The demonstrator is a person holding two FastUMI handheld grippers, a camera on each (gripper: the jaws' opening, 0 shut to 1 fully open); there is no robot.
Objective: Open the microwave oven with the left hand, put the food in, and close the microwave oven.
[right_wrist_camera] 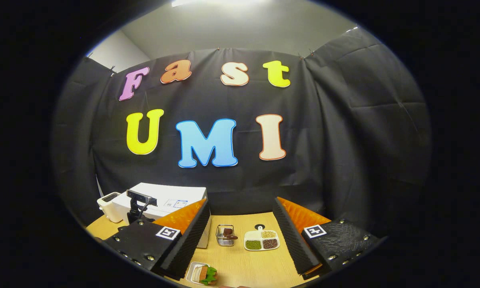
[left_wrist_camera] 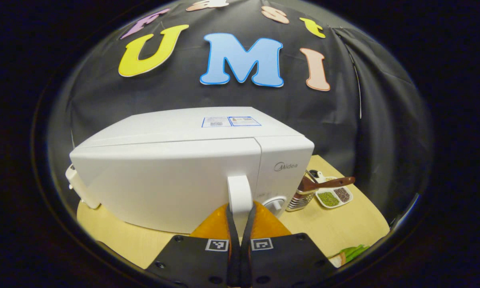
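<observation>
Left gripper [left_wrist_camera: 240, 224] clenched on microwave [left_wrist_camera: 176, 176] door handle [left_wrist_camera: 240, 196]: rigid, hinged, grip low. Right gripper [right_wrist_camera: 241, 236] released, above the food [right_wrist_camera: 206, 274], right of microwave.

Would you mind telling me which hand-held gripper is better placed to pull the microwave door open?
The left hand-held gripper: its fingers already close around the microwave's door handle. The right hand-held gripper hangs open, back from the microwave.
</observation>
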